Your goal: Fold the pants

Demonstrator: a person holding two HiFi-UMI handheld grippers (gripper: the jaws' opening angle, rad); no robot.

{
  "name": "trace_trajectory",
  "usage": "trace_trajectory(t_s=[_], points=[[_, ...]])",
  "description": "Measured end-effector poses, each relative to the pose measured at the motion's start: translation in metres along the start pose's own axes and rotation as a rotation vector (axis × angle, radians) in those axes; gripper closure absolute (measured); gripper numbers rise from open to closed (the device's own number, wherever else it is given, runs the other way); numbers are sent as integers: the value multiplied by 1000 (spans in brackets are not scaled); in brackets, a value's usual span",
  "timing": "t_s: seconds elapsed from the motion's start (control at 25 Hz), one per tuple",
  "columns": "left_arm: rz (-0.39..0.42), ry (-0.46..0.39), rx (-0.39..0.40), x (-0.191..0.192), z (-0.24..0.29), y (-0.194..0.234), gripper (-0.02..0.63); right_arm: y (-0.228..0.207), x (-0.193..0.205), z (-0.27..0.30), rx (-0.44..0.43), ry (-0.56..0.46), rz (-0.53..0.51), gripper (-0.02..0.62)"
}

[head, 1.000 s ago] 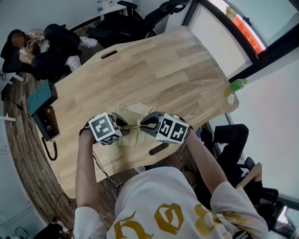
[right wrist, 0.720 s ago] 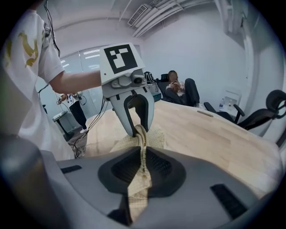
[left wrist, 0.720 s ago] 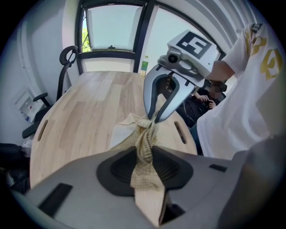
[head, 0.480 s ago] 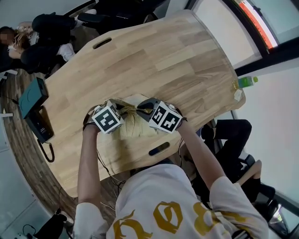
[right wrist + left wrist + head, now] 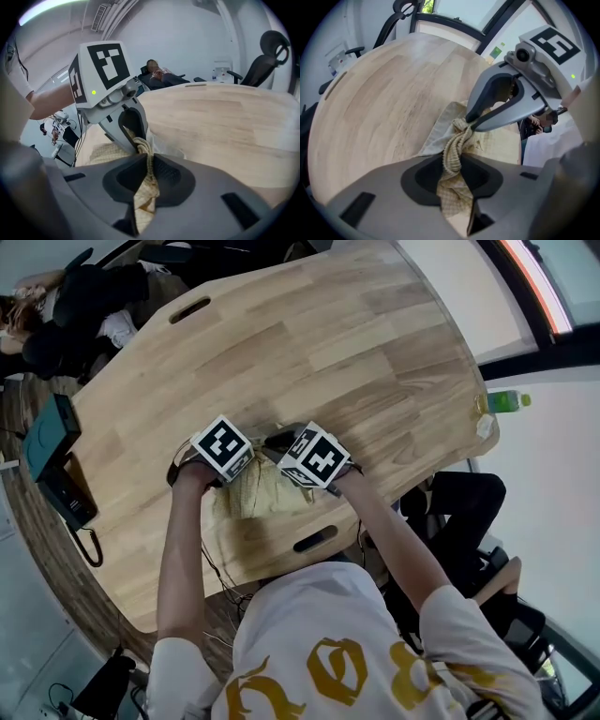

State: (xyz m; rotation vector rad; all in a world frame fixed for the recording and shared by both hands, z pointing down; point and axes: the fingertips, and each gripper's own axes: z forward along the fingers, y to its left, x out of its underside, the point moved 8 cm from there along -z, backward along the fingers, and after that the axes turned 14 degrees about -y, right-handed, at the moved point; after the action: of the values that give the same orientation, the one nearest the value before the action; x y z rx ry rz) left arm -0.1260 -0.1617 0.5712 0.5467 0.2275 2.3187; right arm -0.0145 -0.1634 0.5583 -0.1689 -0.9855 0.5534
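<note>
Pale wooden counter [image 5: 375, 352] is seen carrying the beige pants [image 5: 255, 504] near its front edge. One bunched fold is clamped by the left hand-held gripper [image 5: 454, 183] and by the right hand-held gripper [image 5: 143, 187], their tips close together.

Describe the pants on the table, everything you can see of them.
The pants are beige, finely checked woven cloth, crumpled in a small heap near the near edge of the wooden table. One bunched, rope-like twist of fabric is pinched in the left gripper and another in the right gripper, the two close together at the heap's far side. The rest lies loose on the tabletop; legs and waistband cannot be told apart.
</note>
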Motion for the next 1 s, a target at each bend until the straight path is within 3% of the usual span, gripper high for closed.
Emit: trace_trajectory(t_s=[0.32, 0.44, 0.56, 0.68, 0.76, 1.0], points=[[24, -37, 4, 4, -1, -2, 480, 0, -1, 0, -18, 17, 2, 543], [15, -63, 4, 5, -3, -3, 451, 1, -1, -3, -23, 3, 7, 518], [27, -95, -12, 6, -9, -6, 394, -2, 0, -8, 22, -5, 3, 453], [68, -126, -58, 10, -17, -12, 339, -1, 0, -17, 80, -26, -25, 453], [86, -140, -48, 13, -23, -19, 294, 1, -3, -24, 112, -55, -25, 453], [84, -195, -81, 26, -45, -29, 279, 11, -10, -42, 189, -98, -50, 428]])
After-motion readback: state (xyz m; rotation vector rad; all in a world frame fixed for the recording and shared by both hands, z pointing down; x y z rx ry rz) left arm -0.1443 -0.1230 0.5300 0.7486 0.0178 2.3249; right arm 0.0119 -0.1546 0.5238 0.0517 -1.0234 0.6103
